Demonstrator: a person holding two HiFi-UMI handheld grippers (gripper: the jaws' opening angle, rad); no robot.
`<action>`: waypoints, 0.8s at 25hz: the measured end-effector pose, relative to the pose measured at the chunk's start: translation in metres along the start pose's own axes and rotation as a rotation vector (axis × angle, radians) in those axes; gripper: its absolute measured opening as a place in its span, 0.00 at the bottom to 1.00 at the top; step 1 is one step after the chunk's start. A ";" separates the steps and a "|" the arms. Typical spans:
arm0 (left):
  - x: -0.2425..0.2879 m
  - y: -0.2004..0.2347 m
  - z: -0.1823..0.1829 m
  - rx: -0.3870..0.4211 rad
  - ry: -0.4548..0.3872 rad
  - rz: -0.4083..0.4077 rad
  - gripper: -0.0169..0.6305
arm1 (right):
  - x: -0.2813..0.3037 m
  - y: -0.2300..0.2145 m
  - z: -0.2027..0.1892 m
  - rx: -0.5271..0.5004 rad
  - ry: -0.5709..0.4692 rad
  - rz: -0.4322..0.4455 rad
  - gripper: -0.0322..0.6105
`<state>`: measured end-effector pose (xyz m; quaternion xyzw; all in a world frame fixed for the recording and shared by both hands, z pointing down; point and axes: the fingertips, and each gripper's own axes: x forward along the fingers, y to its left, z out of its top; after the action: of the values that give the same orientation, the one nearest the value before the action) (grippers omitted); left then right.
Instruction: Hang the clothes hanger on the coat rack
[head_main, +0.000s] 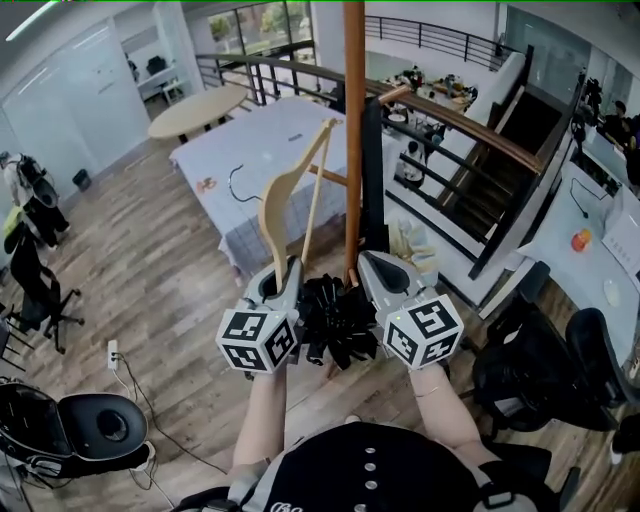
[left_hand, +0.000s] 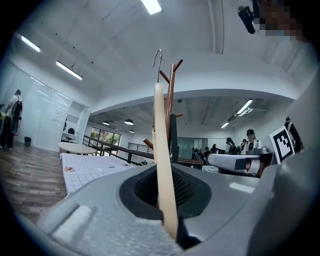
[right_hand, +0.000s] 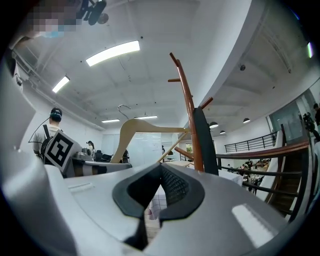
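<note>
The pale wooden clothes hanger (head_main: 285, 195) stands upright in my left gripper (head_main: 283, 272), which is shut on its lower end. In the left gripper view the hanger (left_hand: 162, 150) rises edge-on from between the jaws, and its metal hook (left_hand: 158, 57) is level with the top pegs of the brown coat rack (left_hand: 170, 100) just behind it. The coat rack pole (head_main: 354, 120) stands right of the hanger, between the two grippers. My right gripper (head_main: 372, 262) is beside the pole, shut on nothing. The right gripper view shows the hanger (right_hand: 140, 127) left of the rack (right_hand: 190, 115).
A table with a white grid cloth (head_main: 260, 150) lies beyond the rack, and a round table (head_main: 195, 110) farther back. A wood-topped railing (head_main: 450, 110) runs along the right. A black bundle (head_main: 335, 322) sits between the grippers. Office chairs (head_main: 90, 425) stand at lower left.
</note>
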<state>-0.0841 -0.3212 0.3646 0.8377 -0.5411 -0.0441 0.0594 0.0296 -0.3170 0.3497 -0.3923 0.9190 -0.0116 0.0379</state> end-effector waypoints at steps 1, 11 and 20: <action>0.002 0.002 0.000 -0.001 -0.002 0.006 0.03 | 0.001 -0.002 -0.001 -0.001 0.002 0.004 0.05; 0.022 0.010 0.005 0.035 0.014 0.028 0.03 | 0.018 -0.009 0.001 -0.008 -0.002 0.041 0.05; 0.045 0.019 0.040 0.078 -0.020 -0.011 0.03 | 0.041 -0.022 0.030 -0.042 -0.050 0.009 0.05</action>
<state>-0.0882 -0.3718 0.3278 0.8418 -0.5385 -0.0319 0.0210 0.0196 -0.3615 0.3184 -0.3888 0.9197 0.0175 0.0525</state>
